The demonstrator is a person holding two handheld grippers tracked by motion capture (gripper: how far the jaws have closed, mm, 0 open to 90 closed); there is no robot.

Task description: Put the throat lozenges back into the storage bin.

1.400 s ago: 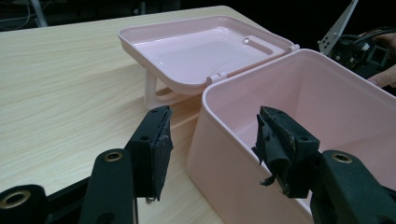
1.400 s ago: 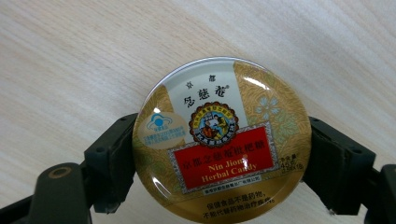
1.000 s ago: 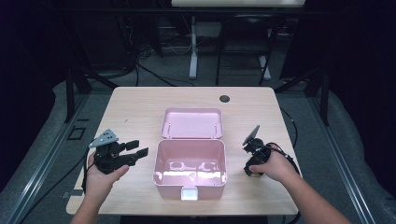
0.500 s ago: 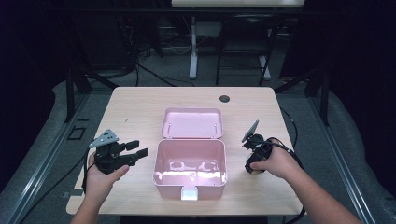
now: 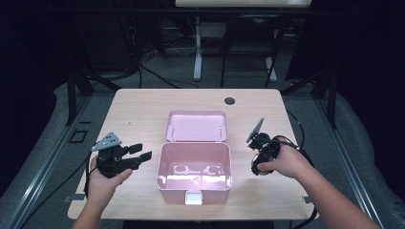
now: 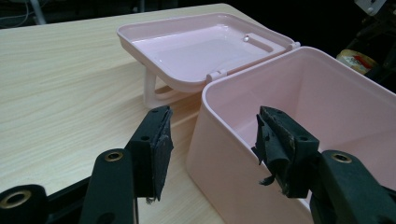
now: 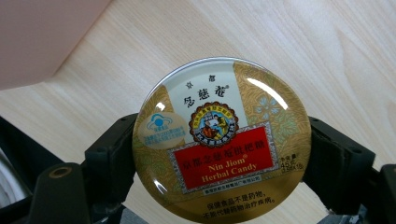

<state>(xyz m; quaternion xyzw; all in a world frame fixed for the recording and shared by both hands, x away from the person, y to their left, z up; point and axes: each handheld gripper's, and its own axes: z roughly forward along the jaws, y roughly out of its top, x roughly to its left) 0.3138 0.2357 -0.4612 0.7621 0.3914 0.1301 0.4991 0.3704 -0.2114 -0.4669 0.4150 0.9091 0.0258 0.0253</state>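
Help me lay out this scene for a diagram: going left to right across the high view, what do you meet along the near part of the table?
left gripper → open pink box → right gripper, clamped on the round candy tin

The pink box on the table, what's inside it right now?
The pink box stands open, its lid laid back behind it. The high view shows only bare, glossy pink floor inside. The near wall hides a strip of that floor. The candy tin is outside, clamped in the right gripper.
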